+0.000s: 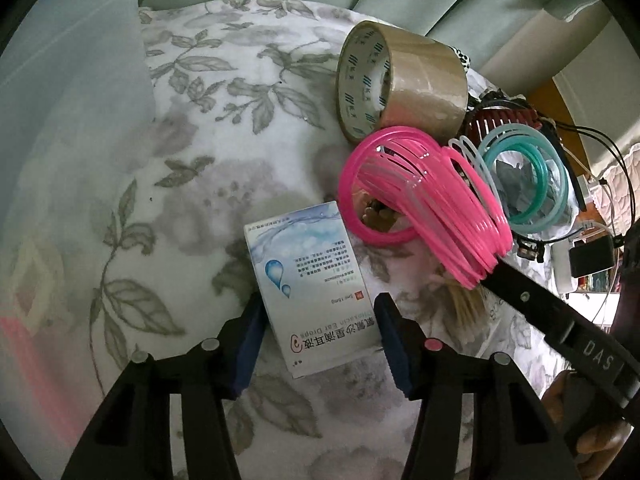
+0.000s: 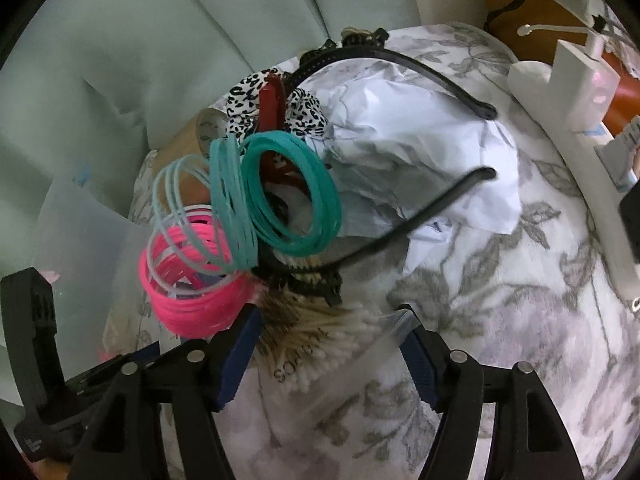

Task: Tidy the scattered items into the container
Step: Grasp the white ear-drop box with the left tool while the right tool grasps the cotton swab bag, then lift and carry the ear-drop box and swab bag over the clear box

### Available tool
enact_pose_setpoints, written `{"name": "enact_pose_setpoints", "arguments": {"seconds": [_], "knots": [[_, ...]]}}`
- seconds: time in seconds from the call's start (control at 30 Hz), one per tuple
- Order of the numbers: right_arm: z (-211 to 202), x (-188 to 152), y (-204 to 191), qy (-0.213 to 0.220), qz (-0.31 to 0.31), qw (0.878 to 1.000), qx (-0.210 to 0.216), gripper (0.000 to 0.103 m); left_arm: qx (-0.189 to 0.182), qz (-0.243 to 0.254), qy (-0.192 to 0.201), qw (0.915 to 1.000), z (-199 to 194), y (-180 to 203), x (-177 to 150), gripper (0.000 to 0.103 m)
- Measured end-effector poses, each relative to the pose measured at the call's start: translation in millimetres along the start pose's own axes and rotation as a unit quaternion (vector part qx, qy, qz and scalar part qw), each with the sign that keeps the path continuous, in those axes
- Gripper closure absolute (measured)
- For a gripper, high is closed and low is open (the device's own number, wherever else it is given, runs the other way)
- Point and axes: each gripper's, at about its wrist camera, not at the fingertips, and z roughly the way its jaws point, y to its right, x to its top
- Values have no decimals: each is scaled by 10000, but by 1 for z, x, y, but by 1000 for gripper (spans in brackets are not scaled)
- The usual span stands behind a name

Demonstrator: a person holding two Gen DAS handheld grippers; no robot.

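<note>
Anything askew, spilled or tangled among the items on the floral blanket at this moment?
Yes. The rainbow spring sprawls stretched, its pink coils draped over other clutter. The tape roll sits tipped on its edge. A cotton swab bag lies between the right gripper's open jaws. Crumpled white paper lies beside the pile.

Gripper [image 2: 328, 344] apparently straddling cotton swabs [image 2: 320, 340]
</note>
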Motion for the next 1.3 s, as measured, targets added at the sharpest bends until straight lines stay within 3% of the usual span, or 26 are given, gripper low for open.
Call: {"name": "enact_pose_setpoints", "arguments": {"seconds": [0.23,0.37,0.63,0.77,0.83,1.03,1.13,1.3], "knots": [[-2,-16,-7,117,-83,9998,-137,30,69,36,31,10000,-3,12,-5,47],[-10,-25,-2,163,9,9998,-63,48,104,50,58,9999,-7,19,-10,51],[-37,-50,10,143,266,9992,261,73,105,158,137,9997,-21,41,-29,52],[-56,-69,11,190,205,9991,307,77,149,242,249,9993,-34,54,-41,52],[-71,-60,15,235,202,9990,336,78,146,279,322,9990,-43,52,-44,52],[-99,-65,17,469,226,9980,359,83,145,459,494,9976,-72,11,-45,52],[-103,-57,-3,571,296,9971,410,84,136,543,623,9965,-92,8,-57,52],[-110,-47,-25,918,231,9946,435,84,86,672,925,9934,-104,8,-50,52]]}}
